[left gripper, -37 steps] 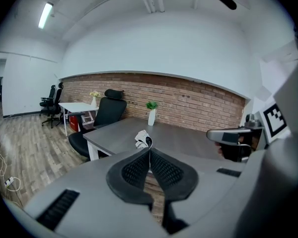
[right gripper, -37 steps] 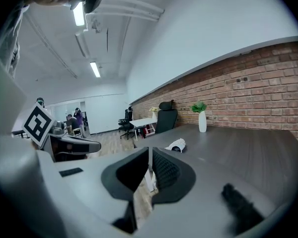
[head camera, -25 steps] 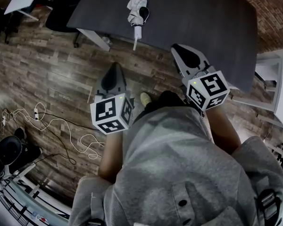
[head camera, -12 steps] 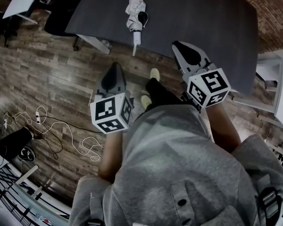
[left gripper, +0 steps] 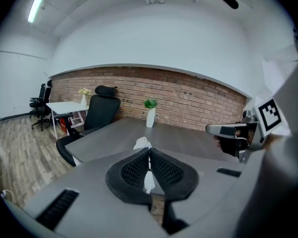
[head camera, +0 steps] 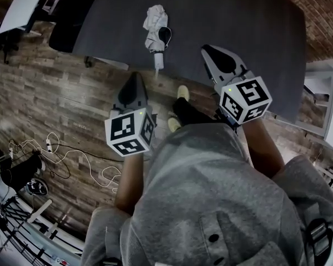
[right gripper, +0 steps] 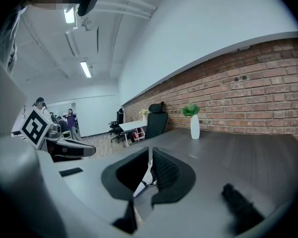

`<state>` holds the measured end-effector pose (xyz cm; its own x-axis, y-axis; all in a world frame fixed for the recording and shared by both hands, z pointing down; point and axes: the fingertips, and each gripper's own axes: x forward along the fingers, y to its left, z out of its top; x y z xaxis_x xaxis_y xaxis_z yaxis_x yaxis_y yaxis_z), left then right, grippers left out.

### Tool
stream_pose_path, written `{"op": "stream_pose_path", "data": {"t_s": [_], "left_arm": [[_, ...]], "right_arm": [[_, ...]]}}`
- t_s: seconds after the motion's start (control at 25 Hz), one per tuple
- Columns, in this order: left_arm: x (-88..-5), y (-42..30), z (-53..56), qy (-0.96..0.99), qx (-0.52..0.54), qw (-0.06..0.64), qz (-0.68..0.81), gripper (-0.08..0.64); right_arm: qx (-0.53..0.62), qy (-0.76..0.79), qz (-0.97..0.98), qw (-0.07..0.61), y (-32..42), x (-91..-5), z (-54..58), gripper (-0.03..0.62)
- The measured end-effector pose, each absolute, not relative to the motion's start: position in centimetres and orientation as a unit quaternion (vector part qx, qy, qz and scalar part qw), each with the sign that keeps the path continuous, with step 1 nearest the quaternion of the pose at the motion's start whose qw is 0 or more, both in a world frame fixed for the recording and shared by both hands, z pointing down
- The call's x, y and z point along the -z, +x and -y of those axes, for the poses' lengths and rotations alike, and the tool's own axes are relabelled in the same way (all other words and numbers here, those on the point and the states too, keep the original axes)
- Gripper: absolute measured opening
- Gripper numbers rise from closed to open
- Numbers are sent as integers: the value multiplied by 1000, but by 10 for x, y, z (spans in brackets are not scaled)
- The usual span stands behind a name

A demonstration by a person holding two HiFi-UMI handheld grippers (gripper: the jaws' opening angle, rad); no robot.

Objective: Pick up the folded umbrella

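Observation:
The folded umbrella (head camera: 155, 26), white cloth with a black strap, lies on the dark grey table (head camera: 238, 21) near its front edge, its white handle jutting over the edge. My left gripper (head camera: 134, 77) hangs shut over the wooden floor, just short of the handle and slightly left of it. My right gripper (head camera: 211, 51) is over the table's front edge, to the right of the umbrella, jaws together with nothing between them. In the left gripper view the umbrella (left gripper: 141, 144) shows straight ahead behind the shut gripper (left gripper: 149, 150). In the right gripper view the umbrella (right gripper: 141, 182) peeks below the gripper (right gripper: 150, 150).
A black office chair (left gripper: 99, 113) stands at the table's left end, with a white desk (head camera: 22, 4) beyond it. A white vase with a green plant (left gripper: 150, 117) sits at the table's far side by the brick wall. Cables (head camera: 72, 154) lie on the floor at left.
The person has stepped toward the table. Both grippers have come closer to the umbrella, which now sits lower in the head view. Both stay shut.

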<state>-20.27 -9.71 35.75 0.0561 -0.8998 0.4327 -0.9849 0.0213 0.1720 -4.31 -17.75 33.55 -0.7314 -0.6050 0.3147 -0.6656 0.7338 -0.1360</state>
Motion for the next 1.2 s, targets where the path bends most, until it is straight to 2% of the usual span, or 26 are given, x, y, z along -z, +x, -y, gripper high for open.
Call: {"op": "stream_pose_path", "data": {"t_s": [1.2], "left_arm": [[-390, -189, 211, 717, -130, 248, 639, 17]], "right_arm": [[-163, 354, 911, 135, -39, -370, 273, 37]]}}
